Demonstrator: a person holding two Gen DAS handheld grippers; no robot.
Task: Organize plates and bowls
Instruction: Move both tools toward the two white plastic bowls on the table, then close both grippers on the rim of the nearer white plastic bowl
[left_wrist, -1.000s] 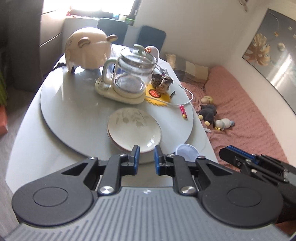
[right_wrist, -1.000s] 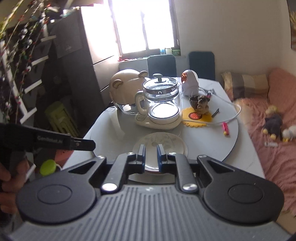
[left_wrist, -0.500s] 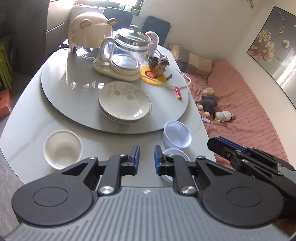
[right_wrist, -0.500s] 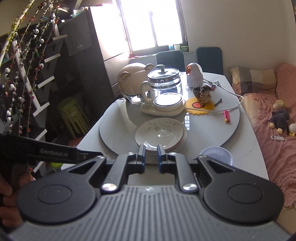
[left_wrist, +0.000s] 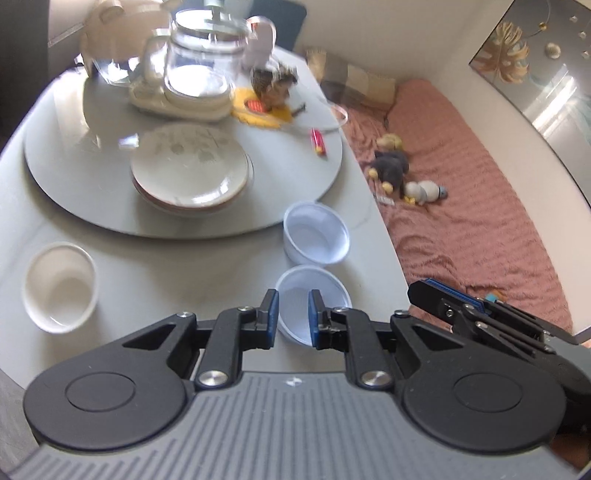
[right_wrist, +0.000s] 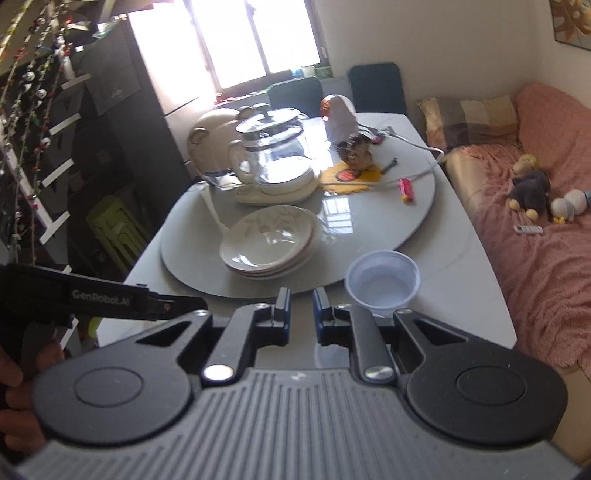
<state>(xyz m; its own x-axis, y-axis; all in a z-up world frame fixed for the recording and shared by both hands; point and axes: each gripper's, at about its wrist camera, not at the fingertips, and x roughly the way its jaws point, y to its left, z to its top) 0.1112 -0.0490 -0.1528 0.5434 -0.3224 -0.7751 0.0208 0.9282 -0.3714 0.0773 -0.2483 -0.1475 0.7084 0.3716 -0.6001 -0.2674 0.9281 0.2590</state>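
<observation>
The bench (left_wrist: 184, 258) carries a round turntable (left_wrist: 66, 184), and near its front edge sits a stack of plates (left_wrist: 188, 166) with a leaf pattern, several deep. Behind it stand a glass kettle (left_wrist: 199, 70) on its base and a bear-shaped appliance (right_wrist: 210, 140), both to be left alone.

Off the turntable, on the bare bench, are three bowls: a white ceramic bowl (left_wrist: 59, 286) at the left, and two translucent plastic bowls at the right, the farther one (left_wrist: 316, 238) just beside the nearer one (left_wrist: 314, 299), which lies directly under the left gripper (left_wrist: 292, 314). The right gripper (right_wrist: 301, 314) hovers over the bench edge, with the farther plastic bowl just to its right.

Both pairs of jaws stand nearly closed, with only a narrow gap, and hold nothing.

The step in hand looks like reaching for the plastic bowls to nest them. To do it well, the jaws must first open wider than a bowl wall, then straddle one rim, one finger inside and one outside. These bowls look light and thin, so grip gently, lift straight up, and lower squarely into the neighbour.
</observation>
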